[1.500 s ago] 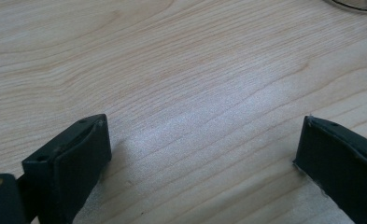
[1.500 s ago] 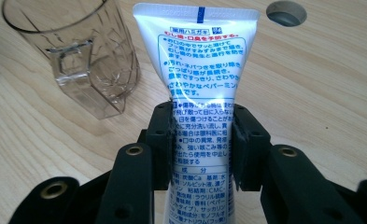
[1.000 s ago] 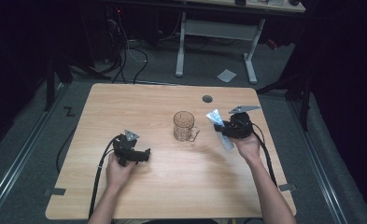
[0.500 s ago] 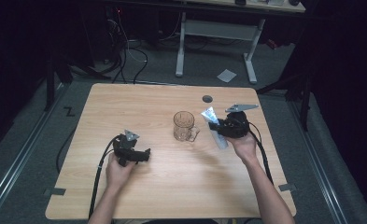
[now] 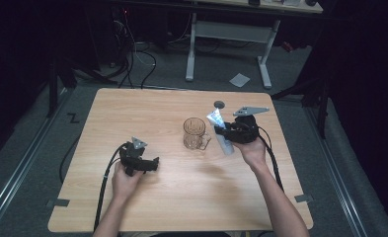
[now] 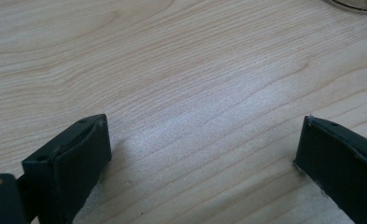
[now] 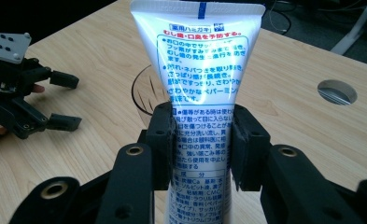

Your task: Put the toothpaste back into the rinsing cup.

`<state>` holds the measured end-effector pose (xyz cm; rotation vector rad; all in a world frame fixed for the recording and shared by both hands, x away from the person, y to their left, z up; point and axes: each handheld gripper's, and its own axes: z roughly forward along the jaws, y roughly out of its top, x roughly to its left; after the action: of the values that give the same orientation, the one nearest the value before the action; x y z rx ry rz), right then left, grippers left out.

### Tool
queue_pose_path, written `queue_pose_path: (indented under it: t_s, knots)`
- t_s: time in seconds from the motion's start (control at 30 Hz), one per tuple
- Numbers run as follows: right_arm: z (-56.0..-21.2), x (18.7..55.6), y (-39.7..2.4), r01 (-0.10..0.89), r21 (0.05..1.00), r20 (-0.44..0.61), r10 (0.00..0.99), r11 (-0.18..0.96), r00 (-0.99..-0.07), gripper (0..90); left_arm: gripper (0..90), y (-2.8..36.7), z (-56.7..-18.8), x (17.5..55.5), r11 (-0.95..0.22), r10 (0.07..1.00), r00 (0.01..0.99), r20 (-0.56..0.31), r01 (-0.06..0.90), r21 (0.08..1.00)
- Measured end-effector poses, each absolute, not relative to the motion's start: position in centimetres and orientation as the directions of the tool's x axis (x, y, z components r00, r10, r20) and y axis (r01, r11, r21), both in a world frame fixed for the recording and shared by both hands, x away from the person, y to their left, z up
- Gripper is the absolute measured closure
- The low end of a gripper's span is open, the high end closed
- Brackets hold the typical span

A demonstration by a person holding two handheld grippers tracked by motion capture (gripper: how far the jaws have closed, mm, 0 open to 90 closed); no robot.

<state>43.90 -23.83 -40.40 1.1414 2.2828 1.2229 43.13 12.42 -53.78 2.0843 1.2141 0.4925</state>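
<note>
In the high view the right gripper (image 5: 226, 132) sits right of centre of the frame, its jaws clamped on a white toothpaste tube (image 5: 220, 132). The tube is held off the bench (image 5: 147, 106), tilted, with its flat crimped end up and toward the upper left, just right of the clear glass mug (image 5: 195, 133) at the centre. In the right gripper view the tube (image 7: 201, 84) stands upright between the two pads, blue print facing the camera. The left gripper (image 5: 154, 165) lies low on the bench at lower left of the frame, well apart from the mug, its jaws wide apart over bare wood.
</note>
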Motion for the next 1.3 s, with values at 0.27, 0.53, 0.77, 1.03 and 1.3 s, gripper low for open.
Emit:
queue_pose_path:
  t_s: [0.27, 0.53, 0.77, 1.03, 1.3]
  knots:
    - [-40.0, 44.2, -22.9, 0.490, 0.811, 0.093, 0.757, 0.319, -0.647, 65.2, 3.5, 12.4, -53.8, 43.1, -0.345, 0.868, 0.496, -0.009, 0.617, 0.708]
    - [-39.4, 44.4, -22.2, 0.472, 0.828, 0.099, 0.749, 0.303, -0.655, 65.2, 3.5, 12.4, -53.8, 43.1, -0.345, 0.868, 0.496, -0.009, 0.617, 0.708]
    - [-39.1, 44.8, -21.7, 0.470, 0.831, 0.102, 0.750, 0.296, -0.653, 65.2, 3.5, 12.4, -53.8, 43.1, -0.345, 0.868, 0.496, -0.009, 0.617, 0.708]
    - [-38.4, 45.4, -21.1, 0.458, 0.840, 0.093, 0.753, 0.292, -0.651, 65.3, 3.6, 12.4, -53.8, 43.1, -0.344, 0.868, 0.496, -0.010, 0.617, 0.708]
    - [-37.9, 46.2, -20.4, 0.446, 0.849, 0.085, 0.761, 0.283, -0.644, 65.3, 3.6, 12.4, -53.8, 43.1, -0.344, 0.868, 0.496, -0.010, 0.617, 0.708]
